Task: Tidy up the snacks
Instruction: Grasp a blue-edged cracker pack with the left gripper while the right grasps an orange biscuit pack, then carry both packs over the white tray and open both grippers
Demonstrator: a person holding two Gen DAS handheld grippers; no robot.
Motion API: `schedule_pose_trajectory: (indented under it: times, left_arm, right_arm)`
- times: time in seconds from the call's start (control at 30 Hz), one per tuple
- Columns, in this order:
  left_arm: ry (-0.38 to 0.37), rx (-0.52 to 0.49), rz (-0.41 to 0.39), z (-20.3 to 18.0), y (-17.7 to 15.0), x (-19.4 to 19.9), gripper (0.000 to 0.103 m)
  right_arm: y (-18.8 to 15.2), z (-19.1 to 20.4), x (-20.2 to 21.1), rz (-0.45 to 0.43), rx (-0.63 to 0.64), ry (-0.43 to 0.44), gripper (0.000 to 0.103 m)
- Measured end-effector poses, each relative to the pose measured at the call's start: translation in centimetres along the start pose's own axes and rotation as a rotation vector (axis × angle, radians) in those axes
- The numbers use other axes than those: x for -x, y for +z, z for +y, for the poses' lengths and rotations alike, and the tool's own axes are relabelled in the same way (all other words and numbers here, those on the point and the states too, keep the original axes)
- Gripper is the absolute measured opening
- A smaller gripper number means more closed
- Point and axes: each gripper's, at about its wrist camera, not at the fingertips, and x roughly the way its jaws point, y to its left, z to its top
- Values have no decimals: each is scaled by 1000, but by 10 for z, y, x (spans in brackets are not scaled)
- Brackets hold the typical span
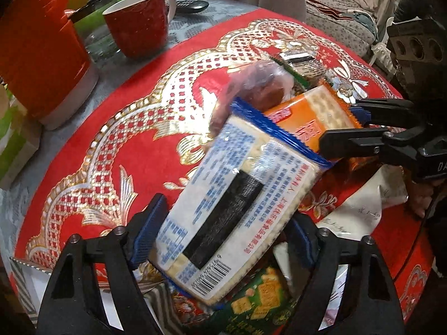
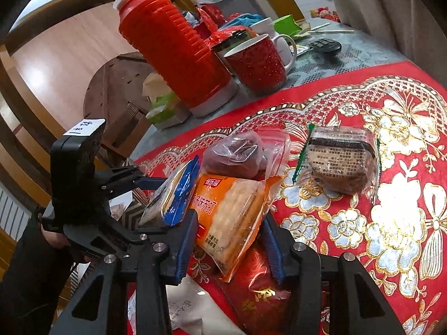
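My left gripper (image 1: pixel 223 234) is shut on a blue-and-white cracker pack (image 1: pixel 223 212), held tilted above the red cloth; the pack also shows in the right wrist view (image 2: pixel 173 195). My right gripper (image 2: pixel 229 243) is shut on an orange cracker pack (image 2: pixel 229 212), which lies against the blue pack's far end in the left wrist view (image 1: pixel 310 117). A clear bag of dark red snacks (image 2: pixel 240 156) lies just beyond both packs. A clear-wrapped brown cake pack (image 2: pixel 340 162) lies further right on the cloth.
A red thermos (image 2: pixel 173 55), a red mug (image 2: pixel 257 64) and a green tissue box (image 2: pixel 164 109) stand at the back left. A green cracker pack (image 1: pixel 259 301) and a red packet (image 2: pixel 257 293) lie under the grippers. The red-and-gold cloth (image 2: pixel 391 223) stretches right.
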Motion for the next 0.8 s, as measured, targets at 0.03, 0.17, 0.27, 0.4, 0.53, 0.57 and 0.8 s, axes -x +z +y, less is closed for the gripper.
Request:
schedule_pose_trajectory:
  times: [0.03, 0.17, 0.27, 0.4, 0.53, 0.57, 0.8]
  left_arm:
    - [-1, -1, -8, -2, 1, 0, 69]
    - [19, -13, -33, -14, -1, 5, 55]
    - [42, -20, -56, -24, -4, 7, 54]
    - [53, 21, -108, -30, -9, 20, 54]
    - [88, 114, -191, -29, -18, 46, 54]
    - [95, 137, -210, -29, -20, 52, 54]
    - [117, 343, -345, -29, -55, 91, 54]
  right_arm:
    - [1, 0, 0, -6, 1, 2, 45]
    - [0, 2, 3, -22, 14, 1, 39]
    - [0, 3, 7, -46, 24, 5, 34]
    - [-1, 1, 16, -95, 11, 19, 28]
    - [-2, 0, 24, -137, 6, 41, 25]
    - [-2, 0, 26, -148, 5, 45, 25]
    - [-9, 0, 49, -259, -7, 78, 20]
